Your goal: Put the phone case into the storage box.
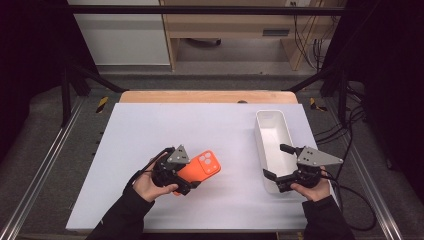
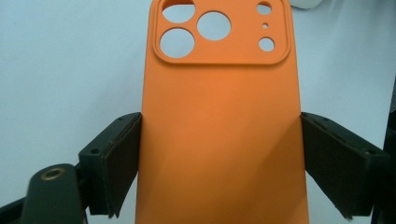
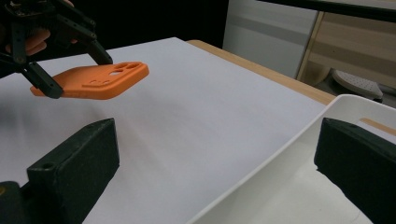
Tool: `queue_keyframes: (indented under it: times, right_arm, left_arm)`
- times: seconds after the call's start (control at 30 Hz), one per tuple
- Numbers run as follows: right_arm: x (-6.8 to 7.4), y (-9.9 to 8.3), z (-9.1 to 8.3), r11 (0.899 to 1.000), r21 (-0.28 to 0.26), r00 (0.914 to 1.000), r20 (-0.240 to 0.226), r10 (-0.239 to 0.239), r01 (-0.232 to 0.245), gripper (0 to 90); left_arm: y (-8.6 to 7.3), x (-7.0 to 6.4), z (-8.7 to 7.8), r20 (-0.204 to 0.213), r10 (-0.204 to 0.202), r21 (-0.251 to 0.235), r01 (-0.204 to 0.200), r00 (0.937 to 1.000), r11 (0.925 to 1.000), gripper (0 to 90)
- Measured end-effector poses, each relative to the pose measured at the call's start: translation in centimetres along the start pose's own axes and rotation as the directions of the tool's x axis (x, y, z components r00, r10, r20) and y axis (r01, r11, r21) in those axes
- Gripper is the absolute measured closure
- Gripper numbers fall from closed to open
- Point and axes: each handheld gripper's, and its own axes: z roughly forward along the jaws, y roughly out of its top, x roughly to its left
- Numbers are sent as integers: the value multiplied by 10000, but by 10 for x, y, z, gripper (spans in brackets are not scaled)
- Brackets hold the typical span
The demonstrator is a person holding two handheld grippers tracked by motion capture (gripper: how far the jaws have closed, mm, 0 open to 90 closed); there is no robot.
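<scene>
The left gripper [image 1: 186, 186] clasps the orange silicone phone case [image 1: 201, 169] by its long edges, lifted off the tabletop; keep it level toward the white rectangular plastic bin [image 1: 272, 134] at the right edge, where the right gripper [image 1: 275, 161] waits released

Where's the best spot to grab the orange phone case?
Probably across its two long edges at the plain lower half, coming from the bottom end, as the left gripper does. The orange phone case is flat and narrow there, away from its camera holes.

The white-covered table [image 1: 210, 130] is viewed from above, looking forward and down. The flat orange plastic phone case [image 2: 219, 126] is seen close along the left gripper's jaws, and obliquely, farther off, from the right gripper view.
</scene>
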Motion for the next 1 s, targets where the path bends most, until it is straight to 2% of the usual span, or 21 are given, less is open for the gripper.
queue_keyframes:
  times: [0.5,0.73,1.0]
  right_arm:
    - [15,6,13,9980,444,9974,-569,-435,460,5]
    - [23,7,21,9943,712,9937,-847,-731,792,5]
    - [33,9,29,9888,896,9885,-1036,-1098,1192,6]
  left_arm:
    - [3,-7,0,158,359,-95,-357,9992,9993,156]
    - [5,-11,2,209,646,-77,-645,9977,9979,156]
    - [6,-13,3,269,789,-94,-787,9965,9969,156]
